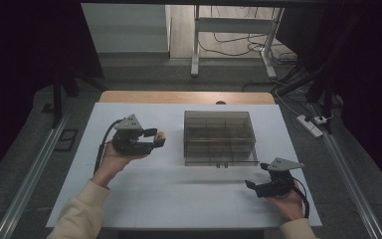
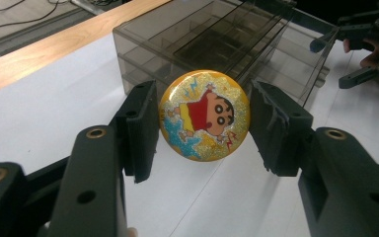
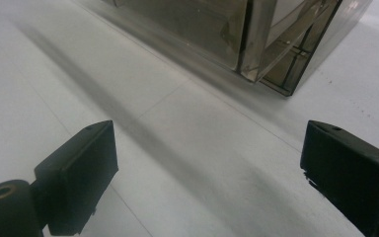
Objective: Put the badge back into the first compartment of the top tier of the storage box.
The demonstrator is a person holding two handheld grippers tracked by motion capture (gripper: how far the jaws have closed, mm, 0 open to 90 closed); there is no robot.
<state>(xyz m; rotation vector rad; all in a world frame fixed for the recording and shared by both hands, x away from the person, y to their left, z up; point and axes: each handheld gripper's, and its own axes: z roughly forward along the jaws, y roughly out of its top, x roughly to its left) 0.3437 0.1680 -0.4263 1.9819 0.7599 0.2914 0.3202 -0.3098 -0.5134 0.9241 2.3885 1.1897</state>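
A round glittery gold badge (image 2: 205, 114) with a cartoon boy in a red shirt is pinched edge to edge between the two black pads of my left gripper (image 2: 204, 123). In the high view that left gripper (image 1: 158, 138) hangs above the white table, left of a smoky transparent box (image 1: 220, 138) with inner dividers, and the badge (image 1: 160, 135) shows at its tip. My right gripper (image 1: 250, 185) rests low near the table's front right, in front of the box, with its jaws wide apart and nothing between them (image 3: 209, 173).
The white table (image 1: 179, 189) has a wooden strip (image 1: 186, 97) along its far edge. The box's corner (image 3: 264, 54) stands just ahead of the right gripper. Beyond the table are a metal frame, floor cables and a power strip (image 1: 311, 124).
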